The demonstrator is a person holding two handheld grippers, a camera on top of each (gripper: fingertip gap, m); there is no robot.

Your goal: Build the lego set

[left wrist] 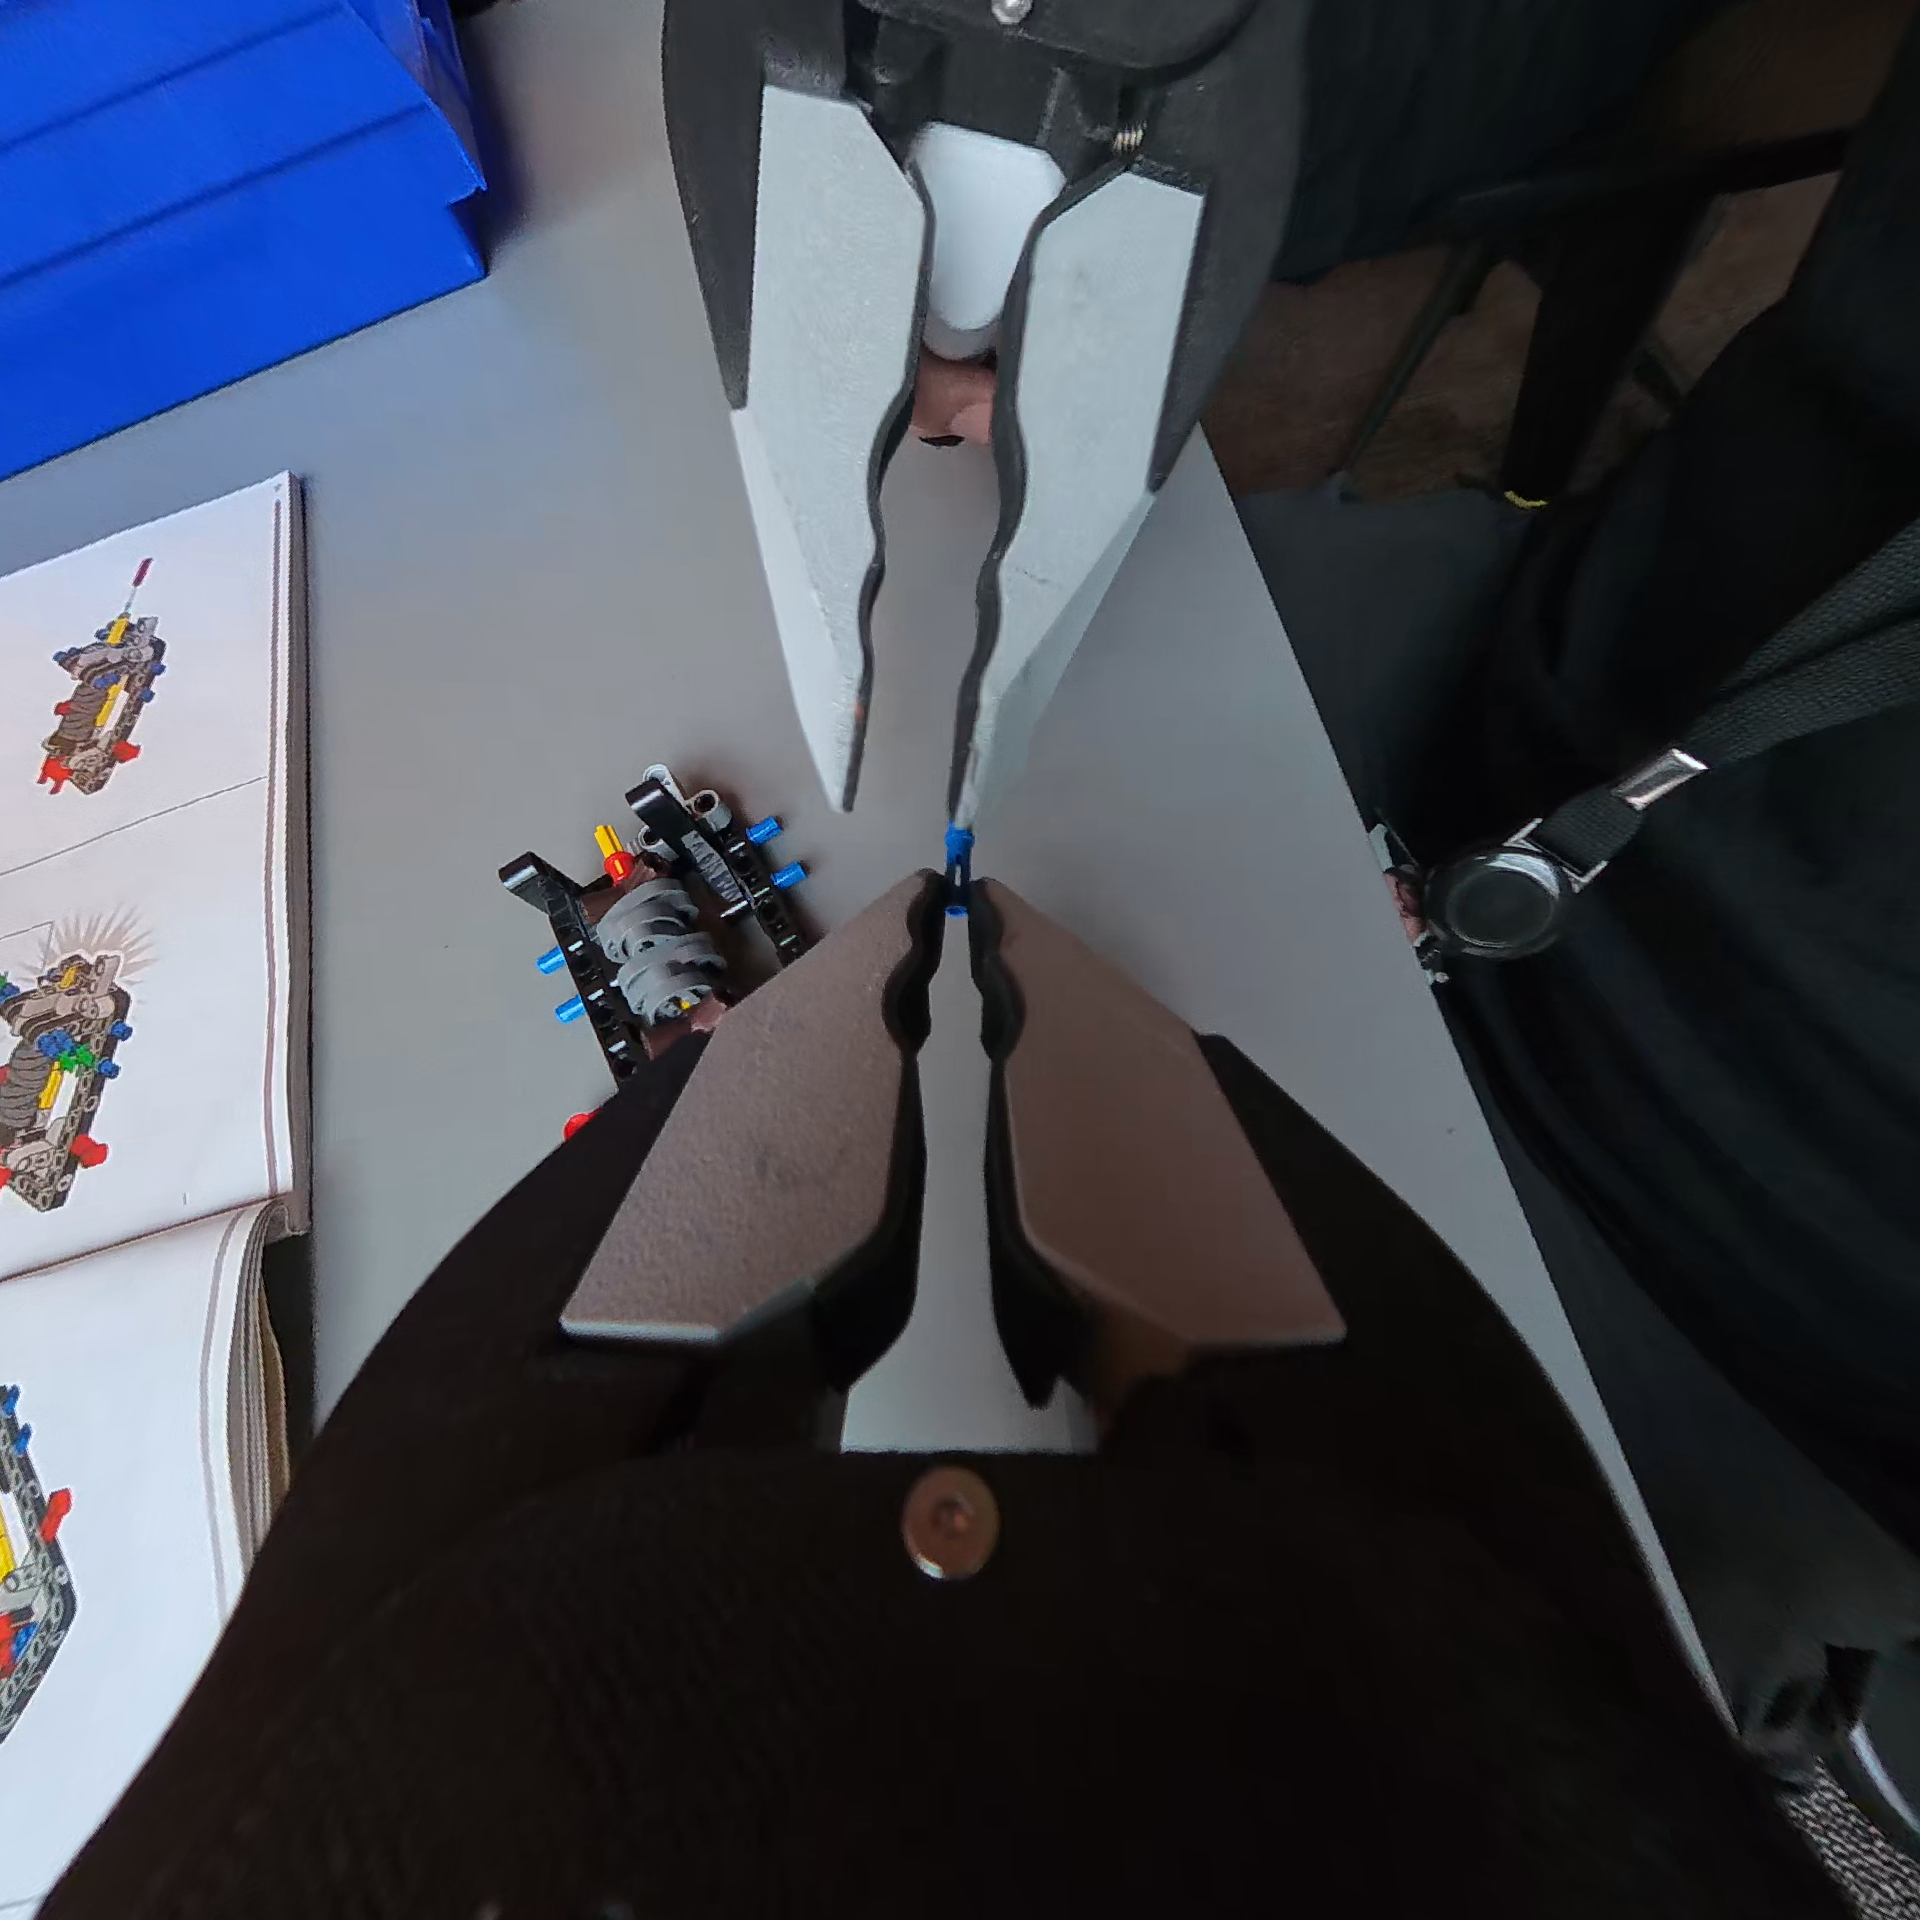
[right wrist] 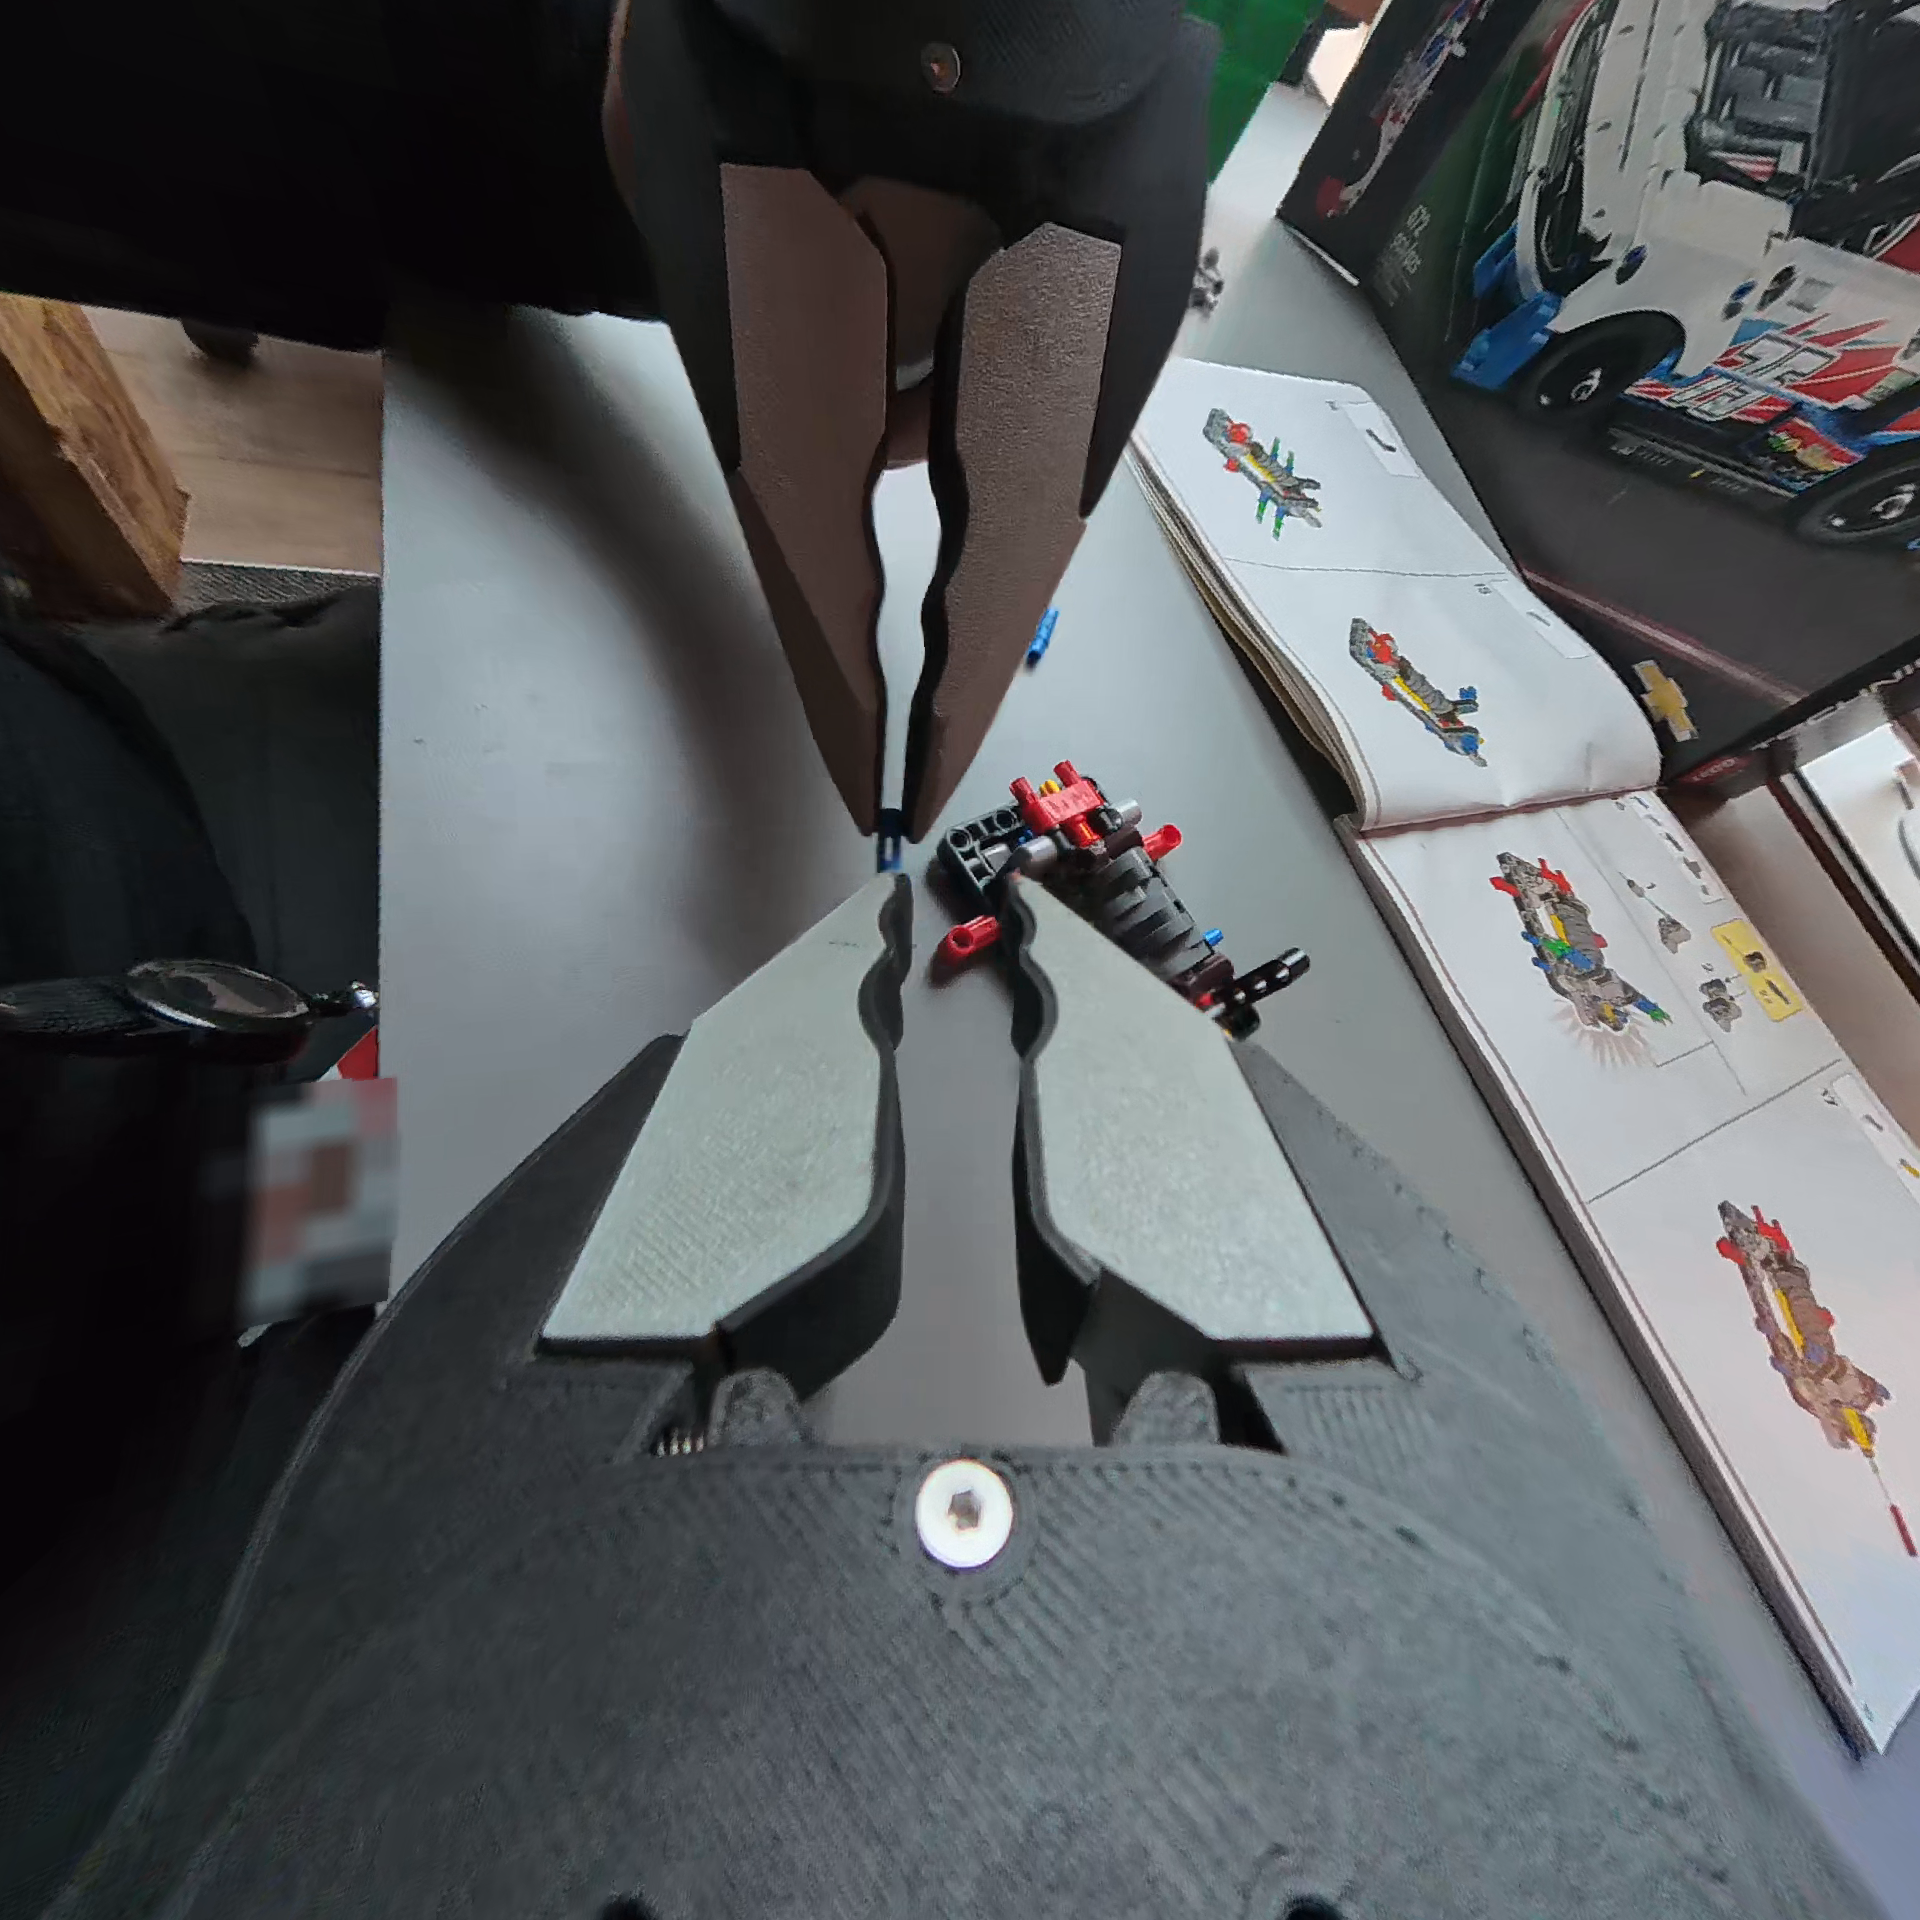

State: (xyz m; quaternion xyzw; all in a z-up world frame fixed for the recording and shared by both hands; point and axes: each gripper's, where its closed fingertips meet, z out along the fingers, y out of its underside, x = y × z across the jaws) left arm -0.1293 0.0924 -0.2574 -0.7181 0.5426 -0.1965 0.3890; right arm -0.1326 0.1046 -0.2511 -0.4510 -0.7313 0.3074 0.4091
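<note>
Brown-faced left gripper (left wrist: 957, 883), grey-faced right gripper (right wrist: 951, 883), black wavy-edged fingers (right wrist: 1174, 1143).

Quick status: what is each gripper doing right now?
Left gripper: shut on the blue pin.
Right gripper: open, holding nothing; one fingertip meets the pin's far end.

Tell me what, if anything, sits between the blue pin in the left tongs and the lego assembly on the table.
Nothing visible. The left tongs pinch the blue pin above bare grey table; the lego assembly lies beside them. The right tongs, open, touch the pin's far end, not that gap.
</note>
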